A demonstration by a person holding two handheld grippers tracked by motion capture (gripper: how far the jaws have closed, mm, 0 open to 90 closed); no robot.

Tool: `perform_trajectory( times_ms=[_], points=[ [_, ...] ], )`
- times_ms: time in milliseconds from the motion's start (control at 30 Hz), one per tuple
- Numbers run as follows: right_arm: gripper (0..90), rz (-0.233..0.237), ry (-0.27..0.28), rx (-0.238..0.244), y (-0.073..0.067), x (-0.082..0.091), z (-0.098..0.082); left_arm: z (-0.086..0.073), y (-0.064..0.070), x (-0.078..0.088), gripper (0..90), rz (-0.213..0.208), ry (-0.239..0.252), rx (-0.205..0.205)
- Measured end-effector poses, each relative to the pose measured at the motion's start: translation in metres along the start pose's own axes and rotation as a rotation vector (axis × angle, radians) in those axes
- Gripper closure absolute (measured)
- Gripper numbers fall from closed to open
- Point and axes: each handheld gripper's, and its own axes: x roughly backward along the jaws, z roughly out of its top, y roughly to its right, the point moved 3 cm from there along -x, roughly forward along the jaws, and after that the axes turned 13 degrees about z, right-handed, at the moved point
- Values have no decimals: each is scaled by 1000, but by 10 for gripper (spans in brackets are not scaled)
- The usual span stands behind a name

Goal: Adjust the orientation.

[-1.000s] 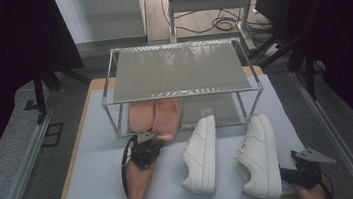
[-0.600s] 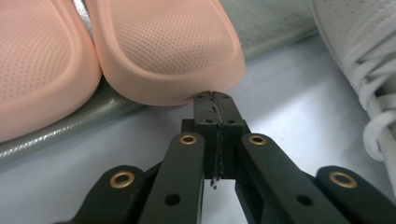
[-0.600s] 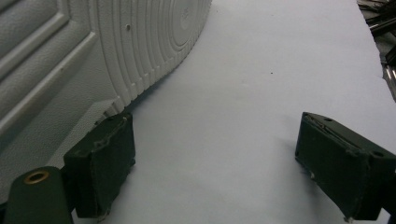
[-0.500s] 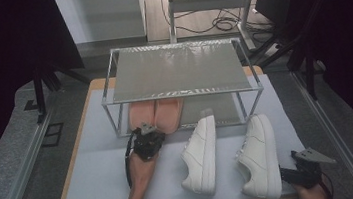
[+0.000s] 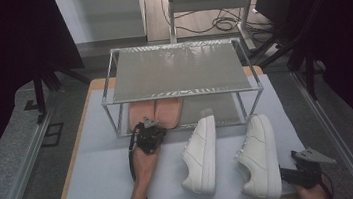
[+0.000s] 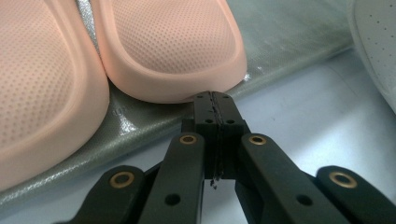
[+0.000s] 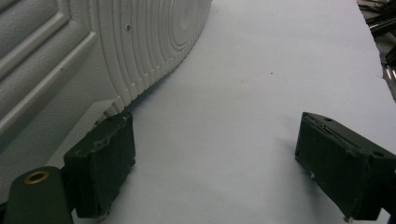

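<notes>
High view: above table's (image 5: 99, 189) near edge, looking forward and down, far off. Left gripper view: low, very close, facing pink slippers (image 6: 177, 42) at upper left of frame; shared with high view (image 5: 156, 113). Right gripper view: low at table level, sneaker (image 7: 93, 51) upper left; shared (image 5: 259, 155).

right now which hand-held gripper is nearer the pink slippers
Left. The left hand-held gripper, jaws shut, has its tip at the heel of the pink slippers under the rack. The right hand-held gripper sits open beside the far white sneaker.
</notes>
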Motion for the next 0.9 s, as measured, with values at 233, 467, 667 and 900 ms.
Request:
perform_trajectory(
  times_ms=[233, 467, 667, 900],
  points=[
    [122, 0, 0, 1, 0, 0, 0, -2, 3, 8, 891, -20, 12, -1],
    [122, -1, 3, 0, 0, 0, 0, -9, -2, 22, 850, -29, 22, -5],
    [122, -1, 2, 0, 0, 0, 0, -14, -5, 32, 808, -31, 22, -9],
    [122, -1, 3, 0, 0, 0, 0, -19, -8, 46, 752, -22, 32, -27]
  ],
)
